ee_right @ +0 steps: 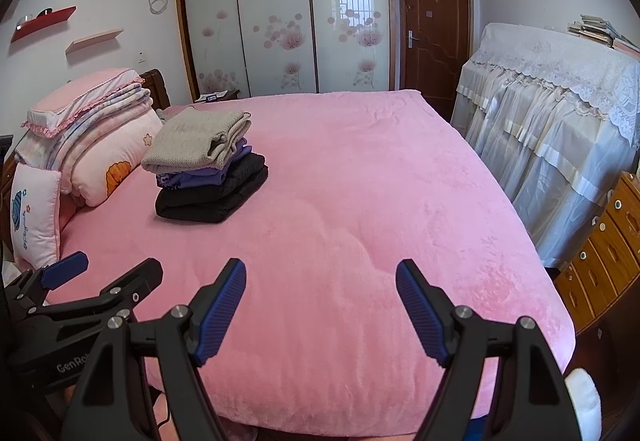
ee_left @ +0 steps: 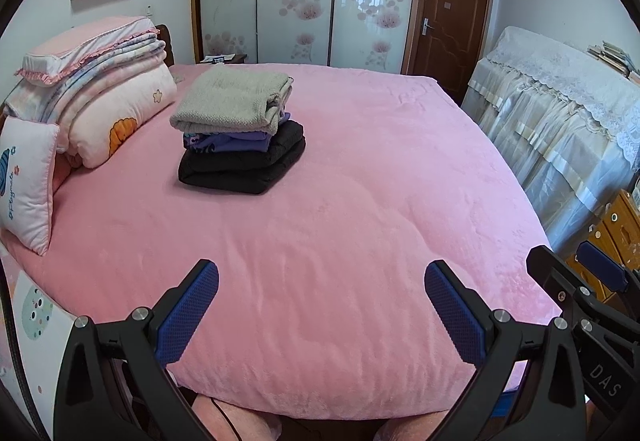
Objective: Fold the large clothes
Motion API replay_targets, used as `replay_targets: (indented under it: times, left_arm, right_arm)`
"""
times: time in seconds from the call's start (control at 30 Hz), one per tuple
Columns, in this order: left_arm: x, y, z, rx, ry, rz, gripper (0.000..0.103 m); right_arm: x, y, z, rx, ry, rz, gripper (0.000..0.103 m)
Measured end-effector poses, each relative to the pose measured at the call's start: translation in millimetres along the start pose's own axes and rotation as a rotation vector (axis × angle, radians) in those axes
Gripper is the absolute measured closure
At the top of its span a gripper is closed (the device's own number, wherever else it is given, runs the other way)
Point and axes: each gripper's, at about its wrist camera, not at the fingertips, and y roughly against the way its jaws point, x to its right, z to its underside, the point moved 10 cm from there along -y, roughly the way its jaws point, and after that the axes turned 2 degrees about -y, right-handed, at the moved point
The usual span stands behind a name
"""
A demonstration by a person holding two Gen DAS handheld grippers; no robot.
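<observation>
A stack of folded clothes sits on the pink bed (ee_left: pixel 340 201) toward the far left: a grey knit garment (ee_left: pixel 232 101) on top, a purple one (ee_left: pixel 236 143) in the middle, a black one (ee_left: pixel 240 165) at the bottom. The stack also shows in the right wrist view (ee_right: pixel 204 165). My left gripper (ee_left: pixel 322 305) is open and empty above the bed's near edge. My right gripper (ee_right: pixel 320 305) is open and empty, just to its right, also above the near edge. Each gripper shows at the edge of the other's view.
Folded quilts and pillows (ee_left: pixel 92 97) are piled at the headboard on the left. A lace-covered piece of furniture (ee_right: pixel 560 113) stands to the right of the bed, with a wooden drawer chest (ee_right: pixel 604 249) nearer. A wardrobe (ee_right: pixel 280 13) and a door (ee_right: pixel 432 25) are behind.
</observation>
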Motion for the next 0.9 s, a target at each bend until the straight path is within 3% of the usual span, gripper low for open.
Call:
replay_targets:
  times: [0.9]
  left_arm:
    - [6.0,9.3,9.9,0.005,-0.008,-0.033,0.002]
  right_arm:
    - [-0.6,5.6,8.4,-0.005,-0.004,0.003,0.025]
